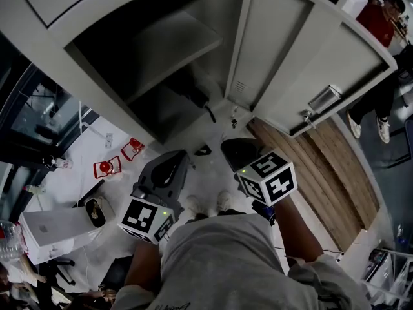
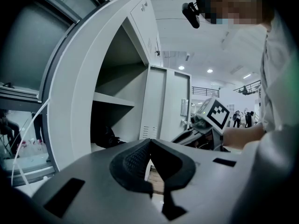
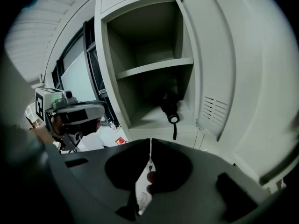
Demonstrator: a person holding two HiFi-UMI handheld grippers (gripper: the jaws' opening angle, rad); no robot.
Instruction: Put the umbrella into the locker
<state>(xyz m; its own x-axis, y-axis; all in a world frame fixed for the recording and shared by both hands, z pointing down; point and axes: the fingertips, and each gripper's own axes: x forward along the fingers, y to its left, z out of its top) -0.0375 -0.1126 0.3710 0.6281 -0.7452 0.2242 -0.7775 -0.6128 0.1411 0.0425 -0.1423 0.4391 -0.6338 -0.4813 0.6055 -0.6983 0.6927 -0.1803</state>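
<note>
The grey locker (image 1: 103, 50) stands open, its door (image 1: 303, 50) swung to the right. A black folded umbrella (image 3: 169, 107) lies on the floor of the lower compartment under the shelf (image 3: 154, 68). Its strap hangs over the front edge. The umbrella (image 1: 193, 92) shows as a dark shape in the head view, and again as a dark shape, the umbrella (image 2: 105, 136), in the left gripper view. My right gripper (image 3: 150, 146) is shut with nothing in it, a little in front of the opening. My left gripper (image 2: 150, 143) is also shut and empty, to the left. In the head view both the left gripper (image 1: 169, 163) and the right gripper (image 1: 240, 150) sit low before the locker.
Two red objects (image 1: 108, 167) lie on the white floor at the left, near a white box (image 1: 51, 228) and a bottle (image 1: 55, 163). A wooden floor strip (image 1: 335, 166) runs under the open door. A person in red (image 1: 381, 18) sits at the far right.
</note>
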